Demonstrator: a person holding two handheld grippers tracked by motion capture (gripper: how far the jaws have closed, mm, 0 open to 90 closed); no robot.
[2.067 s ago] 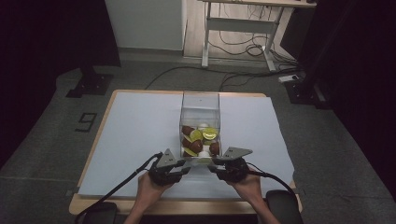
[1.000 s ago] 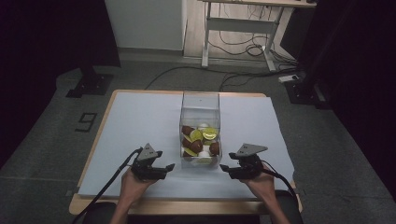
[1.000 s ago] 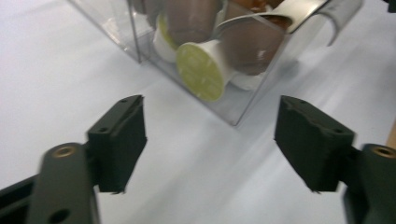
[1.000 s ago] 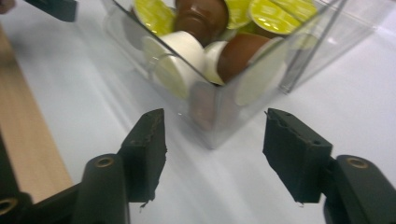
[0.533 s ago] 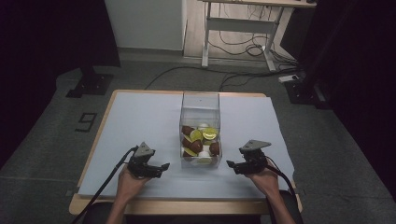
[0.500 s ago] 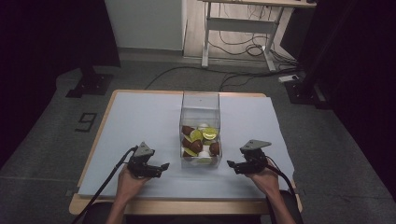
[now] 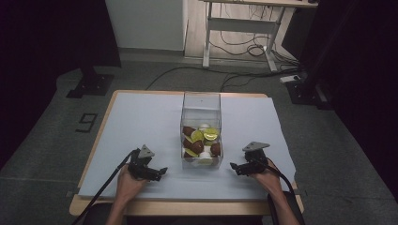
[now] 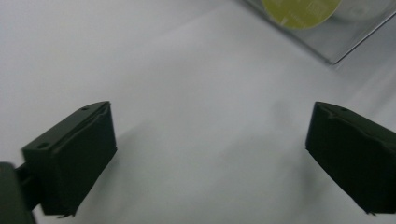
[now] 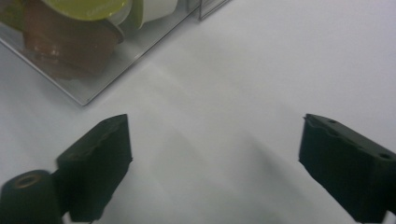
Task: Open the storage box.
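Observation:
A clear plastic box [image 7: 201, 117] stands upright in the middle of the table, its lower part holding several brown, yellow-green and white capsules [image 7: 201, 143]. My left gripper [image 7: 161, 172] rests low on the white sheet to the box's left. Its jaws have just been opening and stand wide with nothing between them [image 8: 210, 158]. My right gripper [image 7: 233, 168] sits to the box's right, pointing at it, jaws likewise just opened wide and empty [image 9: 212, 163]. A corner of the box [image 9: 84, 70] with a brown capsule [image 9: 65, 39] lies at the upper left of the right gripper view.
A white sheet [image 7: 141, 117] covers the wooden table [image 7: 187, 206]. A desk frame [image 7: 244, 28] and cables [image 7: 244, 47] stand on the floor behind. A dark stand base [image 7: 89, 84] sits at the back left.
Both hands have drawn away from the box, outward and down to the sheet. Both pairs of jaws have opened.

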